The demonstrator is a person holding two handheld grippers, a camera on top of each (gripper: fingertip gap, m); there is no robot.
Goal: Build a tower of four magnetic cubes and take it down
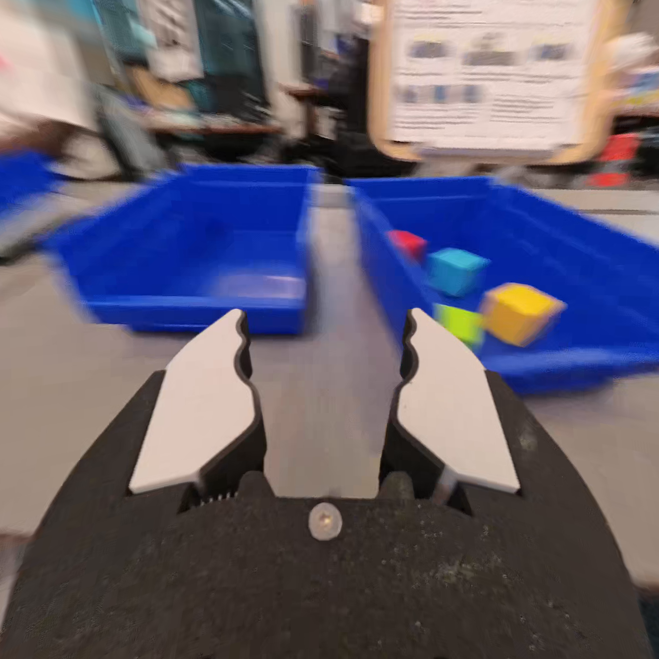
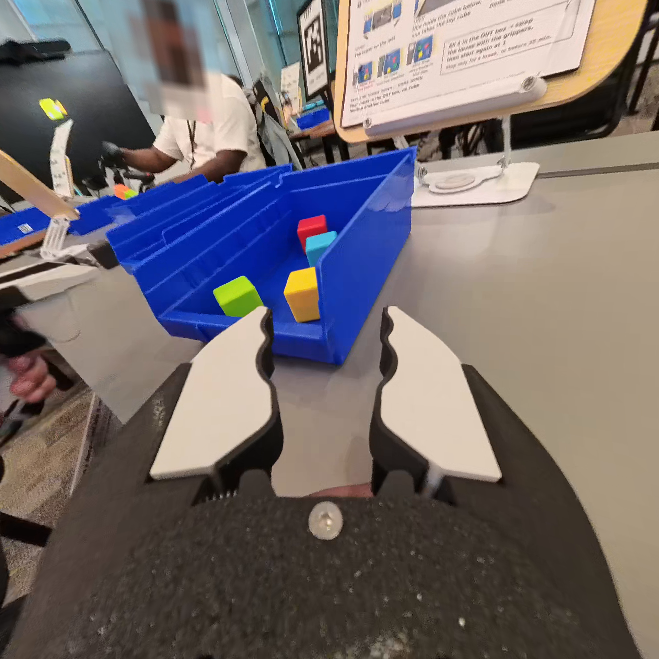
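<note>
Your left gripper (image 1: 326,322) sits level and low over the grey table (image 1: 328,410), its two white fingers (image 1: 207,396) spread apart with nothing between them. Its view is smeared with motion blur. Straight ahead of the tips runs the strip of table between two blue bins. Ahead and to the left of the claw is the empty bin (image 1: 199,249); ahead and to the right is the bin (image 1: 570,367) holding all four magnetic cubes.

Just past the left gripper's right fingertip lies the green cube (image 1: 458,324), with the yellow cube (image 1: 519,313) beside it on the right. Farther from the claw come the light blue cube (image 1: 454,271) and then the red cube (image 1: 408,242). None is stacked.

Your right gripper (image 2: 326,321) is tilted, so the table slopes across its view. Its fingers (image 2: 428,403) also stand apart and hold nothing. The cube bin (image 2: 367,256) lies just ahead of the tips. Beyond the left tip is the green cube (image 2: 237,296), and ahead between the tips the yellow cube (image 2: 303,299). The light blue cube (image 2: 319,246) touches the red cube (image 2: 311,228) farther back. An instruction board on a stand (image 2: 463,60) rises beyond, to the right.
</note>
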